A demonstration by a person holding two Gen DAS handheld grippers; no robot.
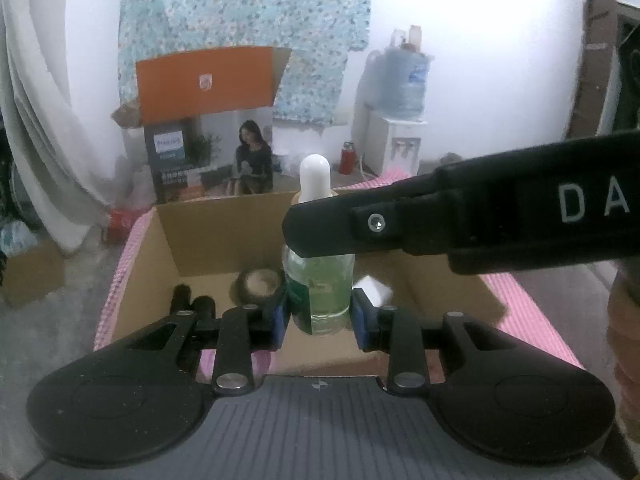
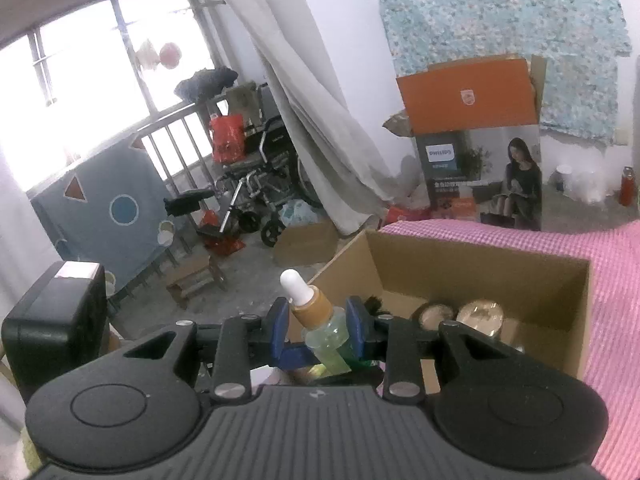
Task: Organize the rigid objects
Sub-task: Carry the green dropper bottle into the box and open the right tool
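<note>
A glass dropper bottle holds green liquid and has a tan collar and a white bulb. It hangs upright over an open cardboard box. My left gripper is shut on the bottle's lower body with its blue pads. One black finger of the right gripper crosses in front of the bottle's neck. In the right wrist view the right gripper is shut on the bottle at the shoulder, just below the collar. The bottle's base is hidden there.
Inside the box lie two round lidded jars, a white block and a black item. The box stands on a pink mat. Behind it is a tall printed carton. A wheelchair and clutter fill the left floor.
</note>
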